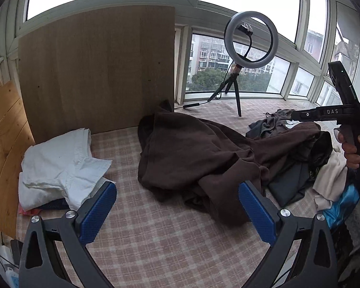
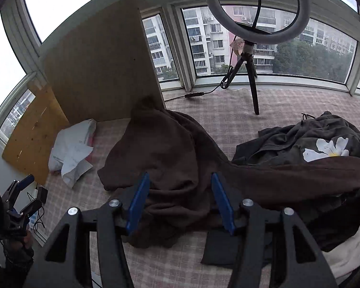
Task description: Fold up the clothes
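Note:
A dark brown garment [image 1: 192,153] lies crumpled and partly spread on the checked cloth surface [image 1: 156,235]; it also shows in the right wrist view [image 2: 170,153]. My left gripper [image 1: 177,206] is open and empty, held above the cloth just in front of the garment's near edge. My right gripper [image 2: 180,199] is open, its blue pads above the garment's near folds, holding nothing. The right gripper's body shows at the far right of the left wrist view [image 1: 343,115].
A folded white garment [image 1: 60,165] lies at the left by an upright wooden board [image 1: 96,72]. A pile of mixed clothes [image 2: 307,141], one dark with a white flower, sits at the right. A ring light on a tripod [image 1: 249,40] stands by the windows.

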Demonstrator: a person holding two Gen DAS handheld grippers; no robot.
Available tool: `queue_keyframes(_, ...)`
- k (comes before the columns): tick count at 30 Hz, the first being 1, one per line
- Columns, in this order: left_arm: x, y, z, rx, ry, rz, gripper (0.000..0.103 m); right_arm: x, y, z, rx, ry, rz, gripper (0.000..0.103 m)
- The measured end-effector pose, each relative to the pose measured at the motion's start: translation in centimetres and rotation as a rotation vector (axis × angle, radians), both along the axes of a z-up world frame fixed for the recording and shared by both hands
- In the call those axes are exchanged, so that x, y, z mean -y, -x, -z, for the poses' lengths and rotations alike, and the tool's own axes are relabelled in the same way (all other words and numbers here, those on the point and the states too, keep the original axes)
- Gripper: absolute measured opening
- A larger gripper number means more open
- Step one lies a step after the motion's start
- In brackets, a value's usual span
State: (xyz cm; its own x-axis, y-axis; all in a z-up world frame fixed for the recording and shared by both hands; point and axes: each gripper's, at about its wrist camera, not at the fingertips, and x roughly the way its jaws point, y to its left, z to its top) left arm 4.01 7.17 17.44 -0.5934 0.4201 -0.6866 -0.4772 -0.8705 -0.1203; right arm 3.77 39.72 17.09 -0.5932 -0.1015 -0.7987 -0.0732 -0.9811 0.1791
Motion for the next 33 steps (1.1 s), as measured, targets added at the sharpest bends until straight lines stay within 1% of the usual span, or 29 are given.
queue_keyframes(2, -2.9, -0.2, 2.0, 0.049, -0.003, 0.063, 0.102, -1.1, -0.6, 3.3, 0.043, -0.049, 0.032, 0.053)
queue_keyframes(4, -5.9, -0.1, 3.9, 0.094, 0.006, 0.118, 0.102, -3.1, -1.1, 5.9, 0.089, -0.076, 0.074, 0.053)
queue_keyframes(7, -10.0, 0.3, 7.0, 0.159, 0.053, 0.154, 0.102, -6.3, -1.6, 8.5, 0.131, -0.056, 0.132, 0.053)
queue_keyframes(8, -11.0, 0.6, 8.0, 0.18, 0.064, 0.157, 0.097, -7.1, -1.8, 9.1, 0.137, -0.045, 0.142, 0.053)
queue_keyframes(9, -11.7, 1.1, 8.7, 0.203, 0.07, 0.15, 0.075, -7.4, -1.9, 9.5, 0.14, -0.029, 0.137, 0.053)
queue_keyframes(10, -12.0, 1.6, 9.3, 0.229, 0.066, 0.14, 0.058, -7.2, -1.9, 9.9, 0.141, -0.009, 0.121, 0.053)
queue_keyframes(11, -11.8, 2.3, 9.7, 0.265, 0.043, 0.121, 0.024, -7.0, -1.9, 10.2, 0.141, 0.012, 0.105, 0.053)
queue_keyframes(12, -11.3, 3.0, 9.5, 0.292, 0.007, 0.102, 0.006, -6.8, -2.0, 10.5, 0.142, 0.032, 0.089, 0.054)
queue_keyframes(13, -10.5, 3.5, 8.9, 0.301, -0.035, 0.087, 0.005, -6.5, -2.0, 10.9, 0.142, 0.053, 0.073, 0.054)
queue_keyframes(14, -9.6, 3.9, 7.9, 0.289, -0.065, 0.071, 0.005, -6.3, -2.0, 11.2, 0.142, 0.073, 0.057, 0.054)
queue_keyframes(16, -7.5, 4.5, 4.7, 0.205, -0.089, 0.029, 0.003, -5.9, -2.0, 11.9, 0.143, 0.114, 0.025, 0.054)
queue_keyframes(18, -4.6, 5.1, 0.5, 0.102, -0.117, -0.044, 0.0, -5.4, -2.0, 12.5, 0.144, 0.155, -0.007, 0.054)
queue_keyframes(19, -3.1, 5.3, -1.7, 0.037, -0.133, -0.082, 0.0, -5.2, -2.0, 12.9, 0.145, 0.176, -0.023, 0.054)
queue_keyframes(21, -0.4, 5.5, -5.8, -0.083, -0.132, -0.151, 0.0, -3.6, -1.7, 12.8, 0.127, 0.185, -0.083, 0.055)
queue_keyframes(22, 0.6, 5.7, -7.3, -0.124, -0.112, -0.181, 0.0, -2.7, -1.5, 12.8, 0.119, 0.178, -0.109, 0.062)
queue_keyframes(23, 1.5, 6.0, -8.4, -0.141, -0.095, -0.199, 0.0, -1.8, -1.3, 13.0, 0.115, 0.165, -0.129, 0.063)
queue_keyframes(24, 2.1, 6.3, -8.8, -0.119, -0.086, -0.197, 0.0, -0.9, -1.1, 13.2, 0.111, 0.152, -0.148, 0.063)
queue_keyframes(26, 2.7, 6.2, -8.1, -0.078, -0.078, -0.183, 0.001, 0.4, -1.0, 13.4, 0.096, 0.166, -0.183, 0.063)
queue_keyframes(28, 2.4, 5.3, -5.9, -0.033, -0.068, -0.131, 0.016, 1.5, -1.2, 13.5, 0.093, 0.203, -0.23, 0.063)
queue_keyframes(30, 1.3, 3.7, -2.7, 0.036, -0.065, -0.053, 0.058, 2.8, -1.3, 14.0, 0.103, 0.213, -0.278, 0.064)
queue_keyframes(31, 0.5, 2.9, -1.0, 0.067, -0.056, -0.016, 0.062, 3.3, -1.1, 14.4, 0.116, 0.205, -0.282, 0.064)
queue_keyframes(33, -1.8, 1.1, 2.2, 0.117, -0.009, 0.05, 0.064, 4.2, -0.8, 15.4, 0.141, 0.19, -0.29, 0.064)
